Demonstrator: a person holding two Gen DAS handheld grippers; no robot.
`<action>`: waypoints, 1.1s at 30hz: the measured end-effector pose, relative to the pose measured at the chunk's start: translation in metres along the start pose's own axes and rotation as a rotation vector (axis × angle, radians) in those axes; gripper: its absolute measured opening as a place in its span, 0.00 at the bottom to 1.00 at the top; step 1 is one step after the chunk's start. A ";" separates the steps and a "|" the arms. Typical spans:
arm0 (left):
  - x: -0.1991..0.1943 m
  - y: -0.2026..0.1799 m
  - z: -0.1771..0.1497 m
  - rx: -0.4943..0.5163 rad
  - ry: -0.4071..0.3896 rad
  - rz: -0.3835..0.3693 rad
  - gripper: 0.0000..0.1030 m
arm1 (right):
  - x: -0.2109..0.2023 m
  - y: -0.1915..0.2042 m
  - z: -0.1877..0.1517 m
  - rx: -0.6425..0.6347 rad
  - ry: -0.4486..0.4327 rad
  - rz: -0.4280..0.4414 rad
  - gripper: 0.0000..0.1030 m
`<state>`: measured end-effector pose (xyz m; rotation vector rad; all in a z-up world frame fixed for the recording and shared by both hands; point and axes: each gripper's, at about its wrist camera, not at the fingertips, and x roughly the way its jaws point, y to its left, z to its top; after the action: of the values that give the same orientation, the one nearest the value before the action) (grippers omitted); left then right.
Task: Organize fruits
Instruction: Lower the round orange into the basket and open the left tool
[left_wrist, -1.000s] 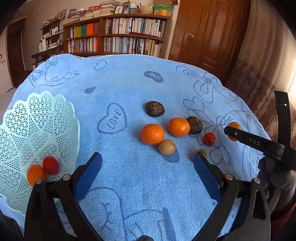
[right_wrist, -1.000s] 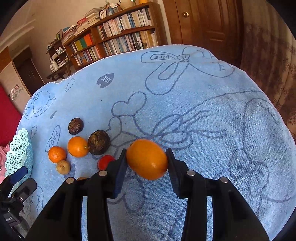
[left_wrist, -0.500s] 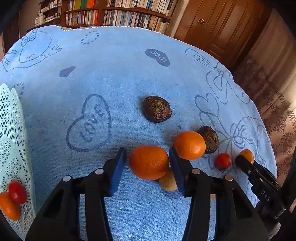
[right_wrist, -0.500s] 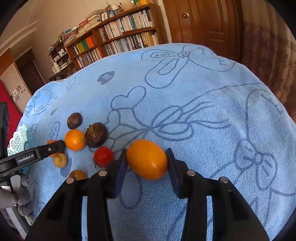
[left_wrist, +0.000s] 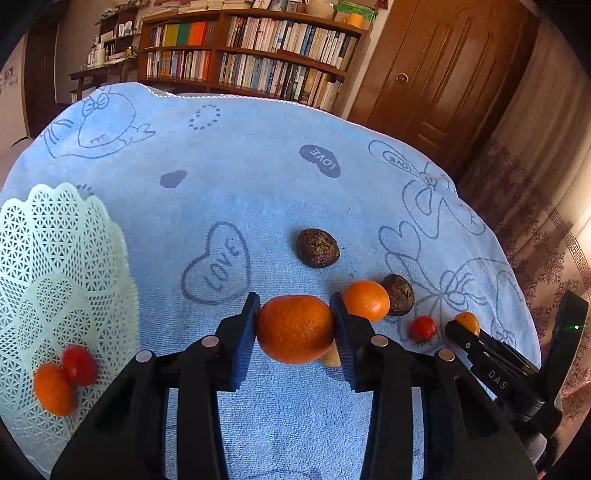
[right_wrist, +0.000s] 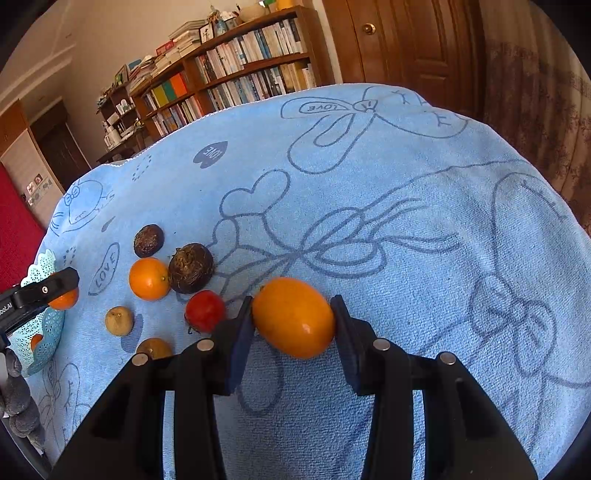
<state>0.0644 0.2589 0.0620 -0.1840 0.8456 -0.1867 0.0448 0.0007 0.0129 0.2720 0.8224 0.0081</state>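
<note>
Though half hidden, tan fruit (left_wrist: 331, 359) behind mandarin (left_wrist: 294, 328).

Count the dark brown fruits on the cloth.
2. One dark fruit lies alone, farther back; the other dark fruit sits right beside an orange. None looks hidden.

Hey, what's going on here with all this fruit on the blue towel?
A person is sorting fruit with two tools. The left hand-held gripper is shut on a round orange mandarin, and the right hand-held gripper is shut on a smooth oval orange fruit. The white lattice plastic basket already holds two fruits. Several more lie on the blue cartoon-print towel.
</note>
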 end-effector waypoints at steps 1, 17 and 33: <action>-0.007 0.004 0.001 -0.006 -0.024 0.019 0.39 | -0.001 -0.001 0.000 0.002 0.000 0.001 0.41; -0.058 0.109 -0.003 -0.165 -0.183 0.348 0.39 | 0.000 0.000 0.000 0.002 0.002 0.000 0.41; -0.092 0.131 -0.008 -0.271 -0.340 0.410 0.90 | 0.000 0.000 0.001 -0.001 -0.009 0.013 0.41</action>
<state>0.0105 0.4071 0.0924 -0.2821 0.5511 0.3379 0.0451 0.0005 0.0137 0.2762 0.8117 0.0200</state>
